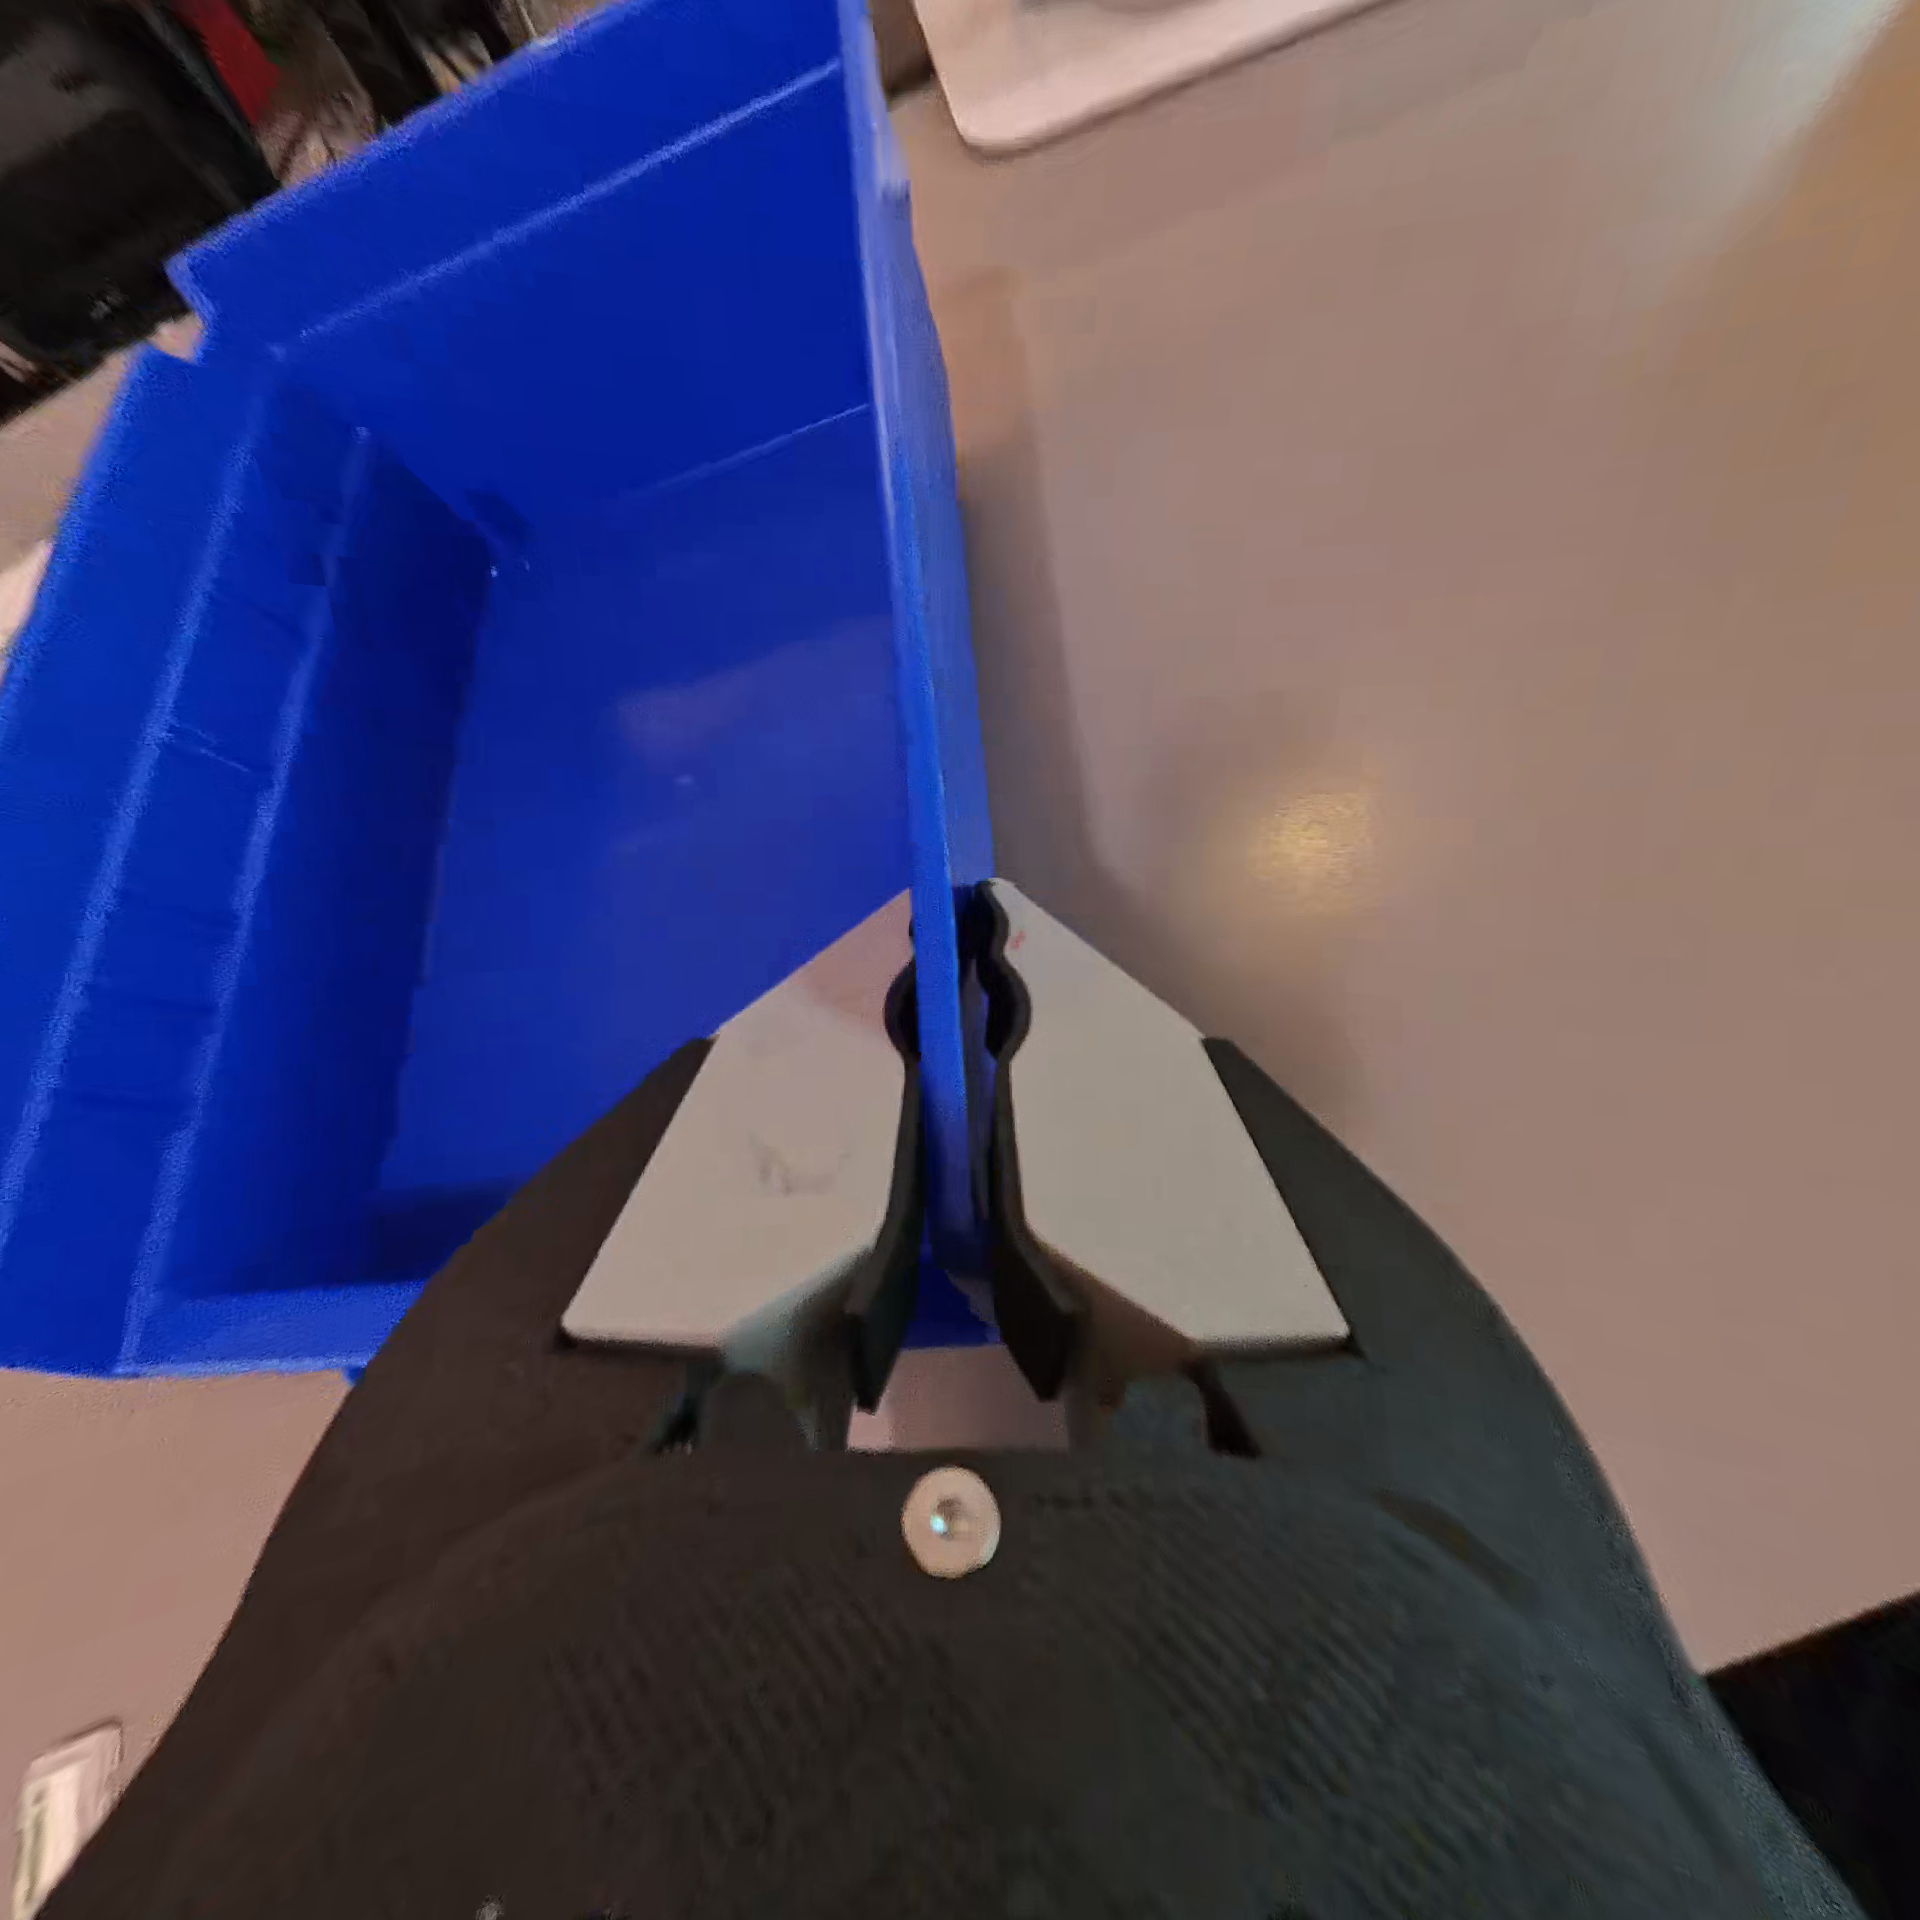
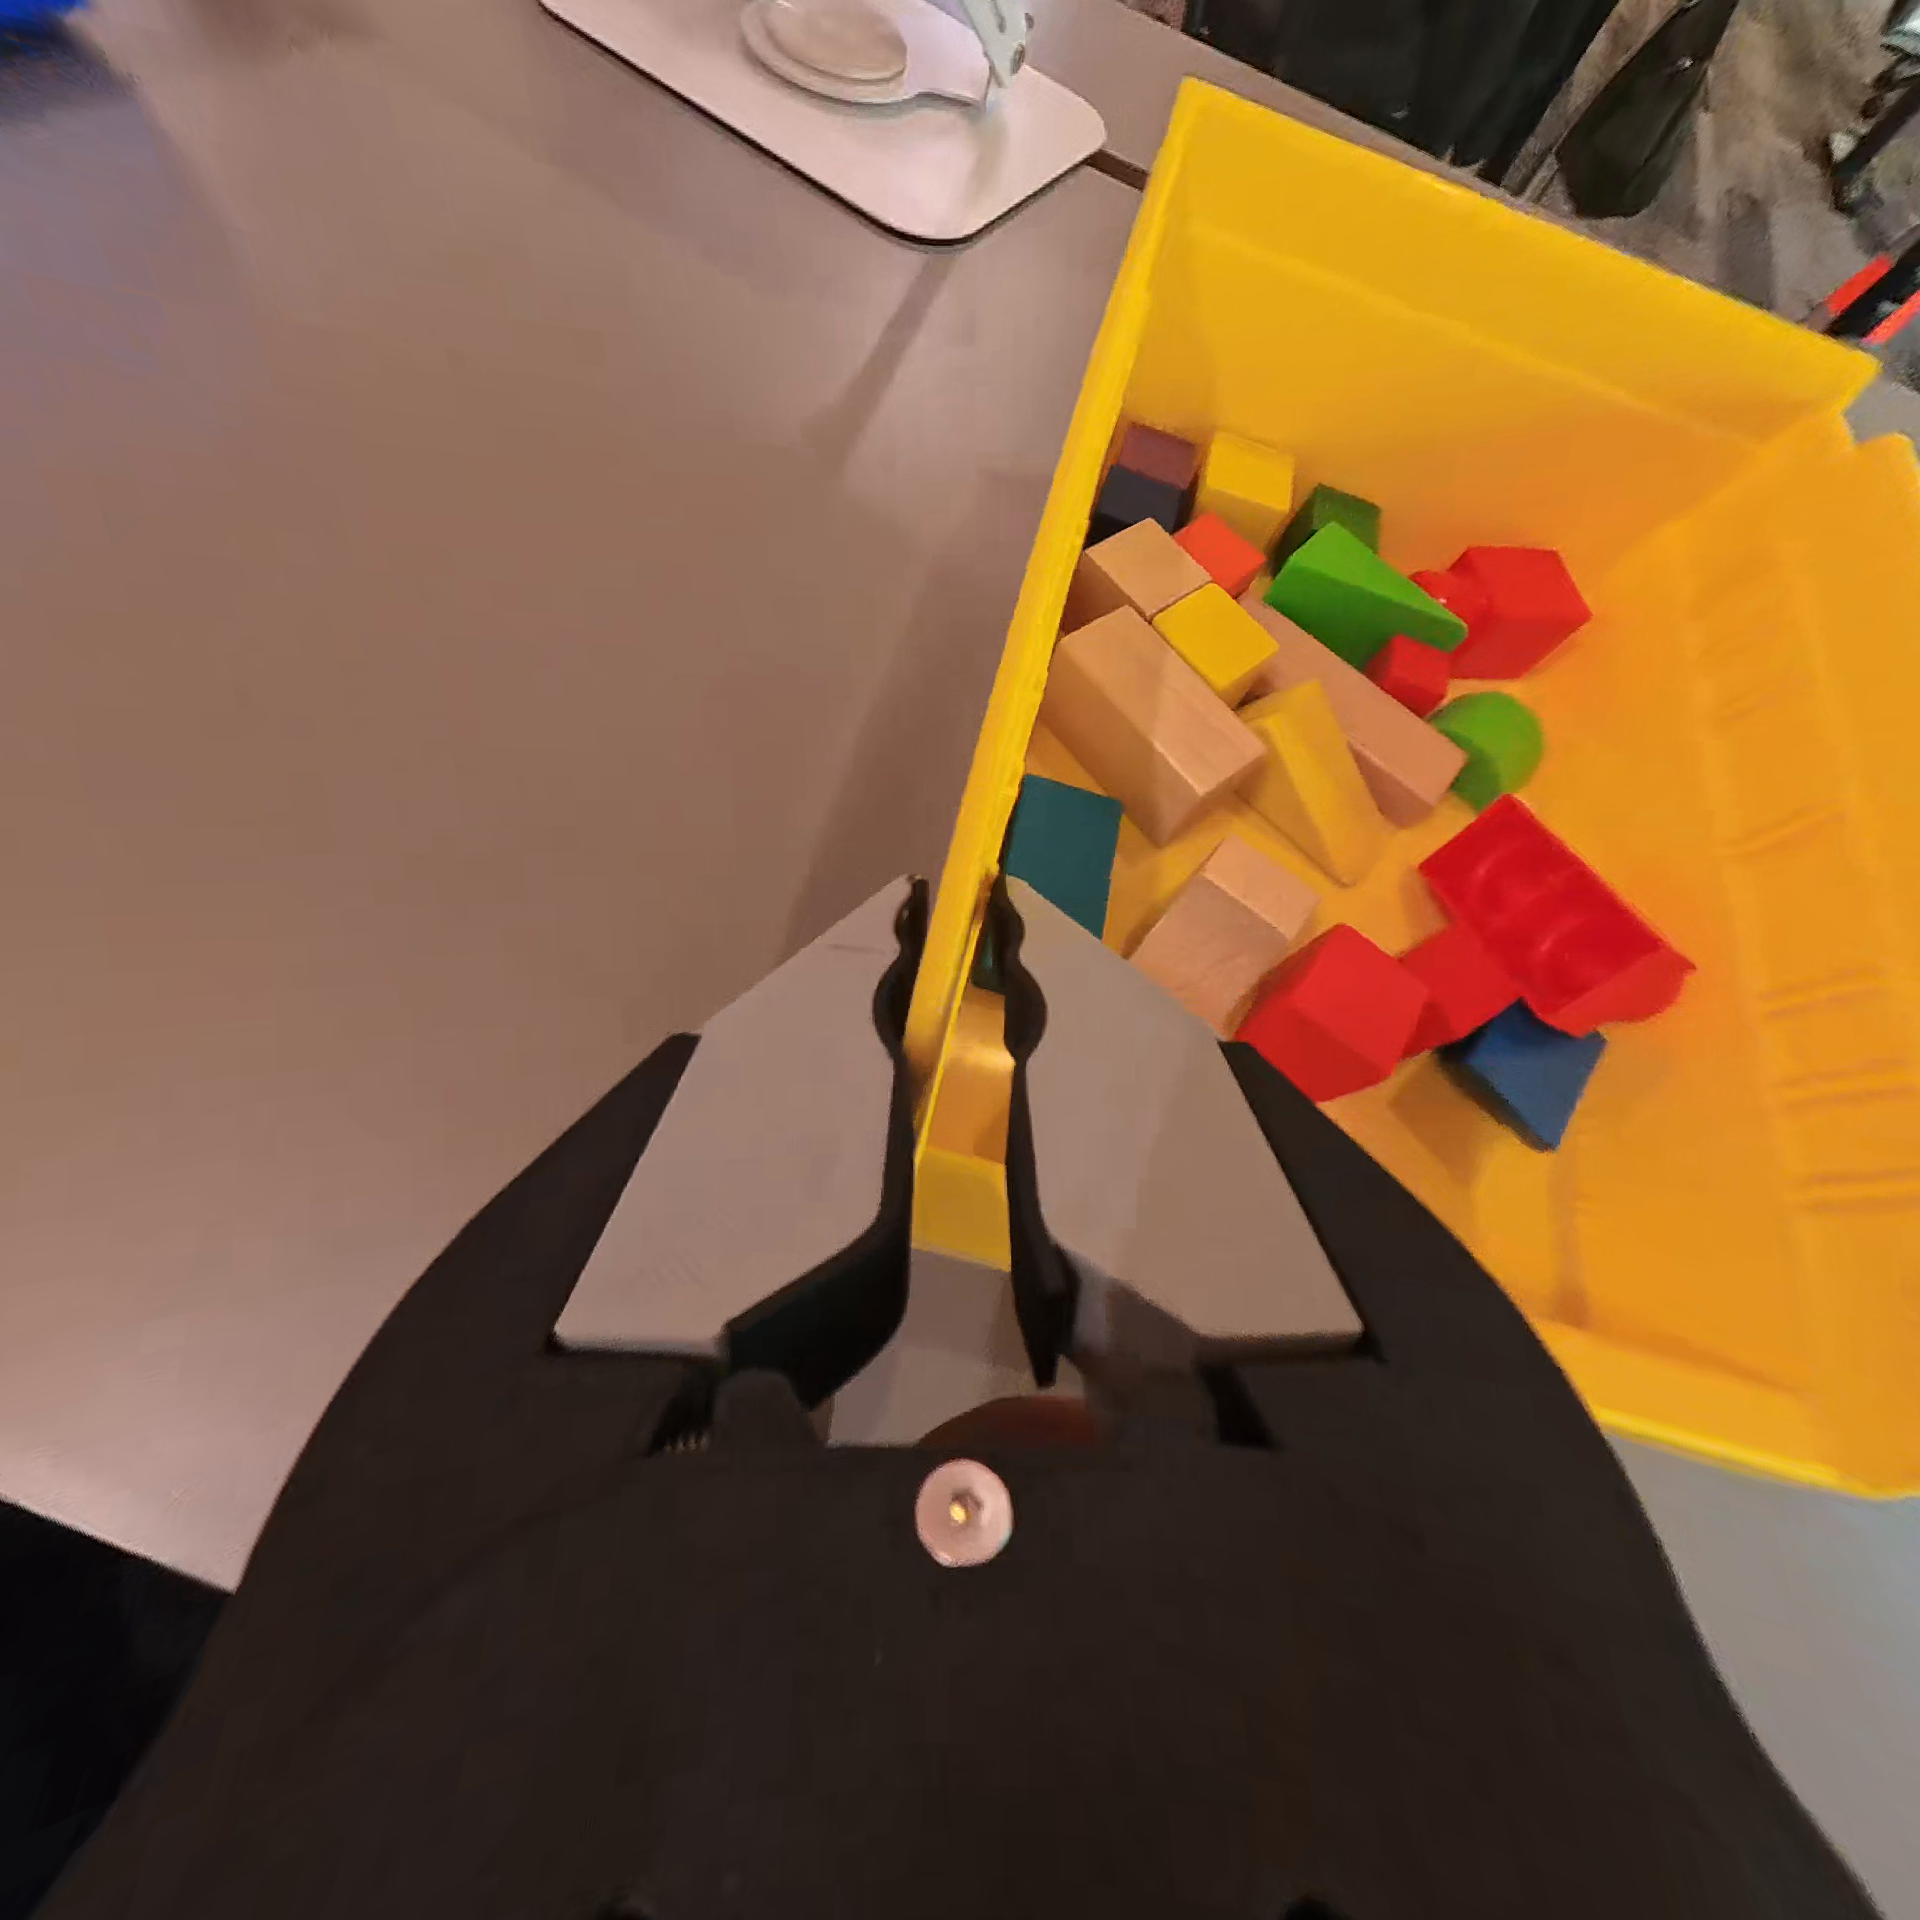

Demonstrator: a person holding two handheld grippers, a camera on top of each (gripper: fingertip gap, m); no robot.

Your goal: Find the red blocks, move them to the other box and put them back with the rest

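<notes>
In the left wrist view, my left gripper (image 1: 951,904) is shut on the right side wall of a blue box (image 1: 665,520); the wall runs between both pads. The part of the box's inside that shows holds no blocks. In the right wrist view, my right gripper (image 2: 956,894) is shut on the left side wall of a yellow box (image 2: 1455,343). That box holds several wooden blocks of mixed colours. Among them are a red cube (image 2: 1335,1008), a red studded brick (image 2: 1548,920) and a red block (image 2: 1517,608) farther back.
Both boxes stand on a grey-brown table (image 2: 468,623). A white mat (image 2: 935,177) with a clear dish lies at the table's far side; it also shows in the left wrist view (image 1: 1039,94). The table's near edge (image 2: 104,1538) is close behind my right gripper.
</notes>
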